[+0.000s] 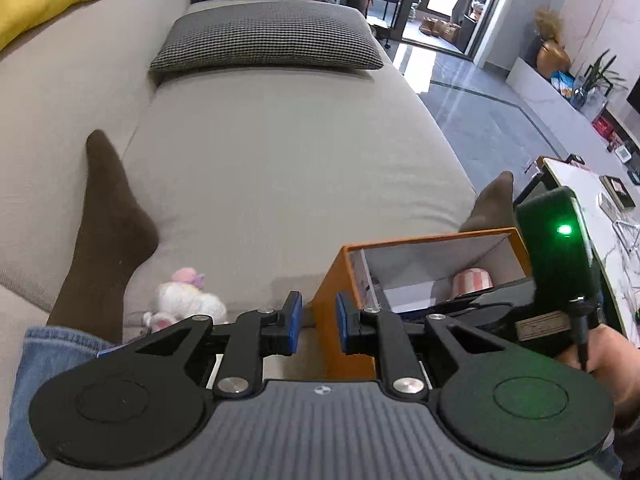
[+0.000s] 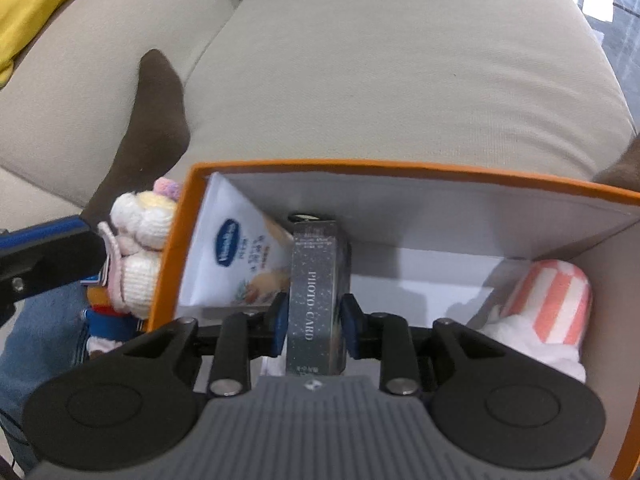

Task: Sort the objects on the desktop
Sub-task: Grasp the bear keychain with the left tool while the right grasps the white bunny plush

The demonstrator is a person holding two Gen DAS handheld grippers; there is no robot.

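- The left gripper (image 1: 316,326), black with blue pads, hangs over the near edge of a beige fabric sofa seat (image 1: 296,168); its jaws stand a narrow way apart with nothing between them, just in front of the outer orange wall of the box.
- An open rectangular cardboard box, orange outside and white inside (image 2: 400,170), stands on the sofa seat to the right of the left gripper.
- The right gripper (image 2: 314,328) reaches down into the box; a dark grey speckled card box printed "PHOTO CARD" (image 2: 318,280) stands between its blue pads. A slim gap shows at each pad, so the jaws look parted and not pressing on it.
- Inside the box, a white packet with a blue oval logo (image 2: 236,256) leans against the left wall, touching the grey card box.
- A pink-and-white striped cup-shaped plush (image 2: 556,304) lies in the right corner of the box, on something white and fluffy.
- A small white crocheted plush toy with pink and purple trim (image 1: 188,300) lies on the sofa just outside the box's left wall.
- A foot in a dark brown sock (image 1: 108,216) rests on the sofa seat left of the toy; blue denim shows below it.
- A grey houndstooth cushion (image 1: 268,42) lies at the far end of the sofa.
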